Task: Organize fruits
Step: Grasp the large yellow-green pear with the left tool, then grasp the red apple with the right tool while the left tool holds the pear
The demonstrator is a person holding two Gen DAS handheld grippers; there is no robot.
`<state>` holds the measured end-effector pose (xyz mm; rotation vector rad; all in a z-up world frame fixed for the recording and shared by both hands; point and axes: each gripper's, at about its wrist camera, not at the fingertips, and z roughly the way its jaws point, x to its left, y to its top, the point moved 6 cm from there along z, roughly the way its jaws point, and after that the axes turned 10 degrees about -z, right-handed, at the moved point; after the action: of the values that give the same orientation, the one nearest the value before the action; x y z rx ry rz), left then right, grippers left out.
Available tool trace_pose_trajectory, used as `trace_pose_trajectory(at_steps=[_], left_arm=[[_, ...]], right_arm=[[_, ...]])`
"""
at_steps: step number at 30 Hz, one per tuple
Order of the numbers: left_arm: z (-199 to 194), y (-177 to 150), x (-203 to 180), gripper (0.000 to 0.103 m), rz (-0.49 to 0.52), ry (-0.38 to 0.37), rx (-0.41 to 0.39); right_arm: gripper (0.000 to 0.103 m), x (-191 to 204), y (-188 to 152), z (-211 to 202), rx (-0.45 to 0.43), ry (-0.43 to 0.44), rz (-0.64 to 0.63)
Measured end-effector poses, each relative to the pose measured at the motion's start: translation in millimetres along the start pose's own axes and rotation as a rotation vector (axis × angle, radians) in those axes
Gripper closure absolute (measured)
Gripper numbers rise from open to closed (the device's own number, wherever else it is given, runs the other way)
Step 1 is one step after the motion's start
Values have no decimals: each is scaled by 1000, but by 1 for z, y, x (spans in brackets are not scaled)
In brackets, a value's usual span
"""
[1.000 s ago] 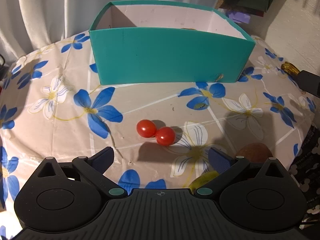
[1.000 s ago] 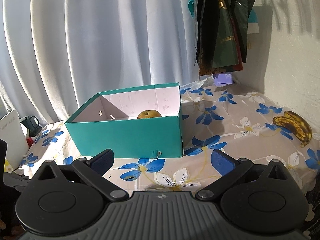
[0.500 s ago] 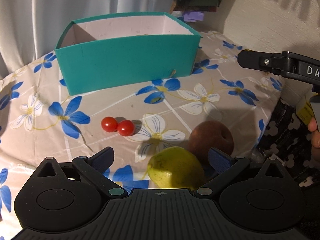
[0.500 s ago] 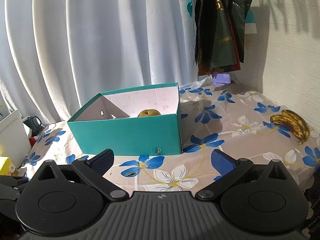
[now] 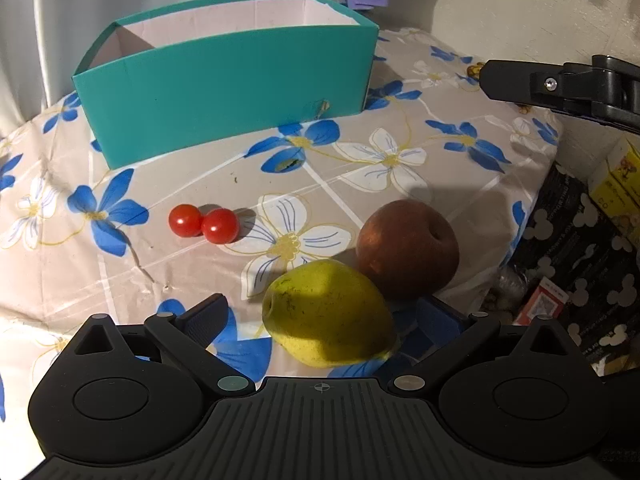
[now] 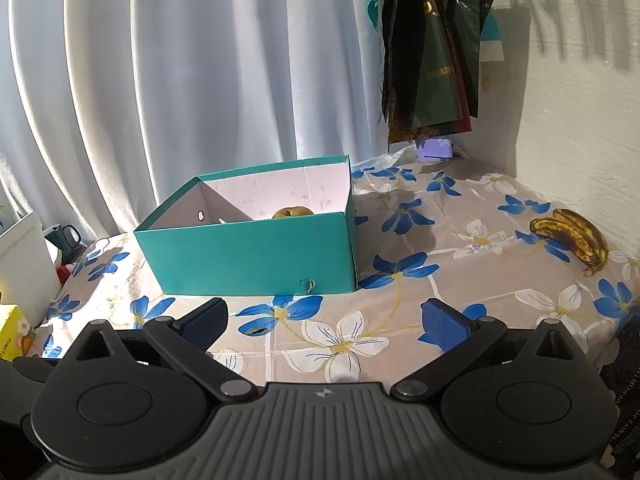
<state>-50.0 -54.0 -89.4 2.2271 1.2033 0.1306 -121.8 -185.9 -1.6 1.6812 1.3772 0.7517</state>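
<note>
Tabletop teal box (image 6: 256,256), pear (image 6: 292,212) inside

Both the left gripper (image 5: 322,320) and right gripper (image 6: 324,320) are matte black, ribbed-bodied, with round hubs, silver pivot screws and blue-padded fingers (image 6: 446,322).

A floral cloth (image 6: 460,240) with blue and white flowers covers the tabletop. Behind it, pale pleated curtains (image 6: 200,80) fill the back, and dark bags (image 6: 432,48) hang by the white wall (image 6: 580,100). There's a small lilac box (image 6: 435,149) tucked in the corner beneath them. Off to the far left sit a white panel (image 6: 22,256), a dark mug (image 6: 70,236) and a yellow carton (image 6: 14,332). Beyond the tabletop's edge, a black Mickey-print bag (image 5: 580,248) leans beside a yellow box (image 5: 618,184).
</note>
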Motion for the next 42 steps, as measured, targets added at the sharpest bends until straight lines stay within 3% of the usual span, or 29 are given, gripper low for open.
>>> trace_pose_trajectory(at_steps=[3, 5, 7, 19, 22, 25, 35, 42], left_arm=[[3, -1, 0, 2, 4, 1, 8], [6, -1, 0, 13, 5, -7, 20], [11, -3, 1, 17, 0, -13, 48], [21, -7, -1, 18, 10, -35, 80], [21, -7, -3, 25, 17, -46, 77], [21, -6, -3, 26, 17, -43, 79], [1, 13, 19, 26, -72, 30, 16], [-12, 32, 42, 26, -134, 103, -37]], right_arm=[[0, 0, -1, -1, 5, -5, -1], [0, -1, -2, -1, 12, -8, -1], [0, -1, -1, -1, 14, -10, -3], [0, 2, -2, 0, 26, -13, -5], [0, 2, -2, 0, 28, -19, -7], [0, 2, -3, -1, 31, -28, -7], [0, 4, -3, 3, 37, -23, -22], [0, 26, -13, 16, 100, 48, -116]])
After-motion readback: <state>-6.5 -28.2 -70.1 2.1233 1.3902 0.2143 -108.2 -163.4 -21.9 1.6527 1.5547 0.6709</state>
